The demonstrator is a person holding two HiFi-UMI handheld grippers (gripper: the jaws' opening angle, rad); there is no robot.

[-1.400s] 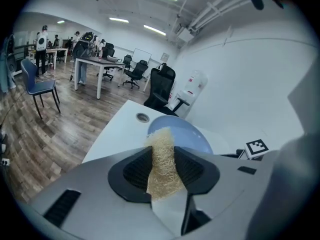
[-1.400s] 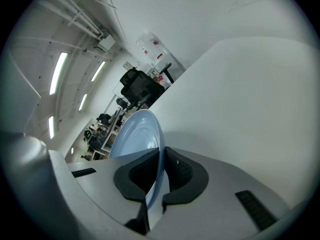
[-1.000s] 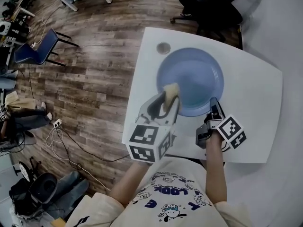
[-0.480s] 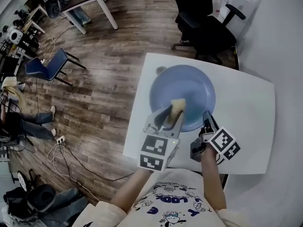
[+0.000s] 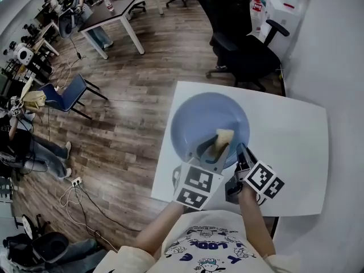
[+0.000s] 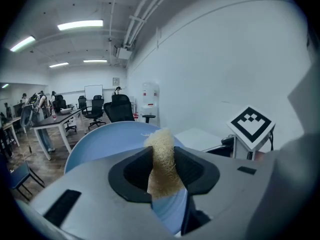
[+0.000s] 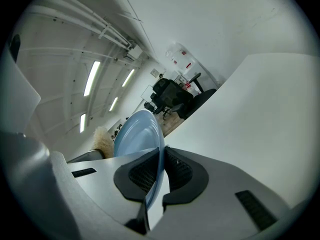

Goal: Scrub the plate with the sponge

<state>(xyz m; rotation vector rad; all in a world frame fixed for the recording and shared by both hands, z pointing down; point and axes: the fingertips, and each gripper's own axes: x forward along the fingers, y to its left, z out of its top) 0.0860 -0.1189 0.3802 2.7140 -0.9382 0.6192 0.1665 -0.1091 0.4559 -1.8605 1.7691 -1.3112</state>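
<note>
plate (image 5: 199, 115): blue, round, over the 9 o'clock side of the white table (image 5: 296, 152) in head view. Its rim at about 4 o'clock is pinched between the jaws of the right gripper (image 5: 241, 152). The right gripper view confirms it: the plate (image 7: 137, 131) runs edge-on through the right gripper (image 7: 161, 176), both pads pressing on the rim. The plate looks tilted. Can't tell whether its far edge touches the table.

sponge (image 5: 222, 140): pale yellow, coarse, over the plate's inner face, a bit toward 4 o'clock from centre. The left gripper (image 5: 215, 148) is clamped on it, coming in from the plate's 6 o'clock. In the left gripper view the sponge (image 6: 161, 159) stands upright and squeezed between the two black pads of the left gripper (image 6: 162, 170), top end sticking out past them, with the plate (image 6: 100, 139) right behind. Sponge-to-plate contact: can't tell. The sponge (image 7: 103, 139) also shows in the right gripper view, at 9 o'clock of the plate.

The grippers sit side by side at the table's 6 o'clock edge, marker cubes toward the person.

Surroundings: wood floor (image 5: 131, 95). Black office chair (image 5: 239, 44) at the table's 12 o'clock. Blue chair (image 5: 65, 92) at 9 o'clock, well apart. Dark desk (image 5: 114, 13) at 11 o'clock.
</note>
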